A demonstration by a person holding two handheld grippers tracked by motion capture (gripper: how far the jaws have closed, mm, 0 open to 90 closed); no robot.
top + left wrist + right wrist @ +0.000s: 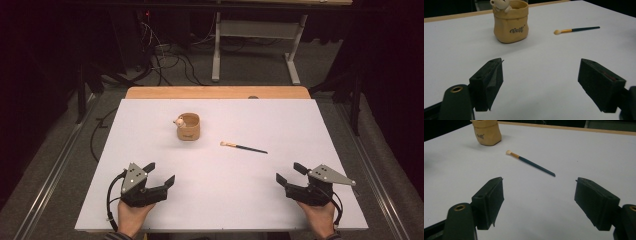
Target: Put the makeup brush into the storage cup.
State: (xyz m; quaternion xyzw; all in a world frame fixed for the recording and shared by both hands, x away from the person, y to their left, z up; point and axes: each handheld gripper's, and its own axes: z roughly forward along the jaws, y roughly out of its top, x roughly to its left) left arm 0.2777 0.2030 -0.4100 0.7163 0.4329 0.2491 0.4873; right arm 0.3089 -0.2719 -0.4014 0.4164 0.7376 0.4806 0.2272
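- Left gripper (160, 173) and right gripper (290, 173): jaws wide apart, holding nothing, near table edge.
- Left gripper view reads "Best" on the pot (511, 21); brush (243, 147) lies right of it.

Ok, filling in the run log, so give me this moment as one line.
left tongs: open, empty | right tongs: open, empty | brush: flat on table, untouched | pot: upright, left of brush

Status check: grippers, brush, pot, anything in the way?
Left gripper and right gripper open, empty, at near edge. Brush flat on table, right of upright pot, apart from it. Nothing between grippers and brush.
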